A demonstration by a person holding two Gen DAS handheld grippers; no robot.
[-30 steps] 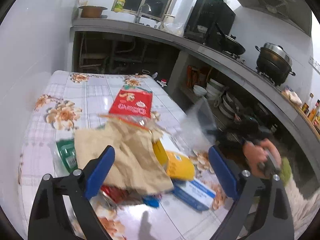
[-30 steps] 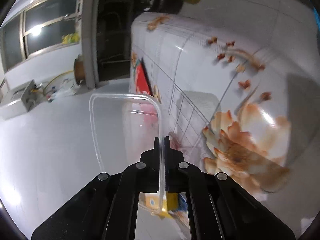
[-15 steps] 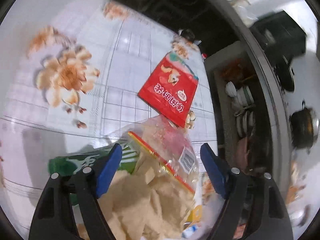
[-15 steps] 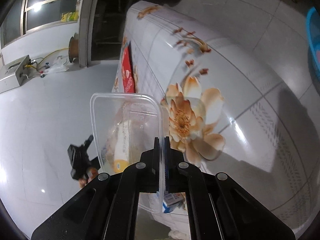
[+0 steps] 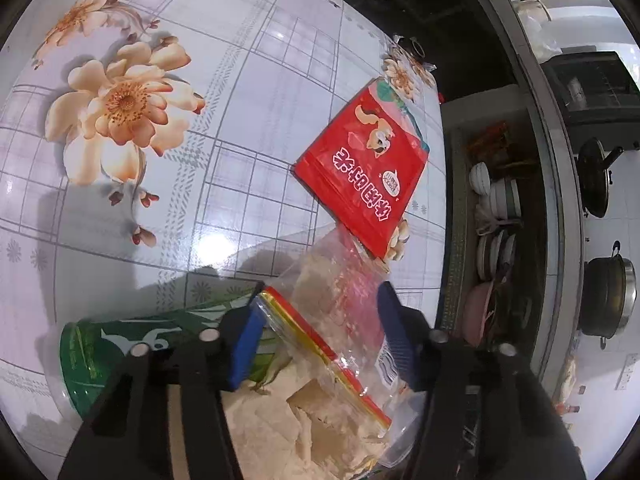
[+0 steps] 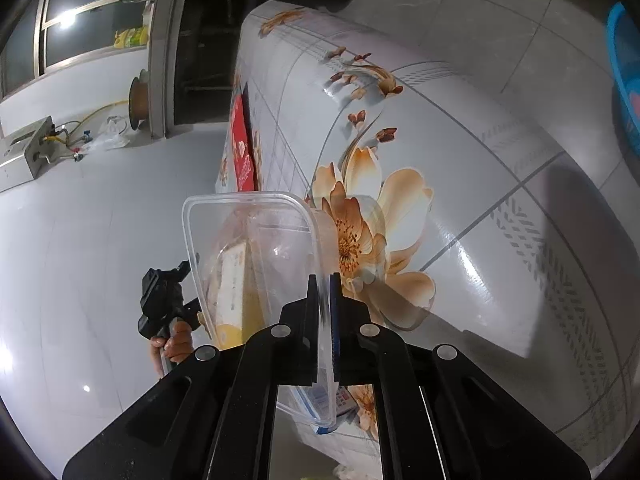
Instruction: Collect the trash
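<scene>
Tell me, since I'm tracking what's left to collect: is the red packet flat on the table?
Flat. The red packet lies face up on the table, untouched.

My left gripper (image 5: 318, 338) hides the middle of the clear bag (image 5: 336, 308), so I cannot tell if its blue pads (image 5: 245, 346) press on the bag. The green packet (image 5: 132, 350) runs under my gripper arm. The bottom of the clear box (image 6: 256, 264) is hidden, and the yellow thing inside it is maybe a wrapper.
</scene>
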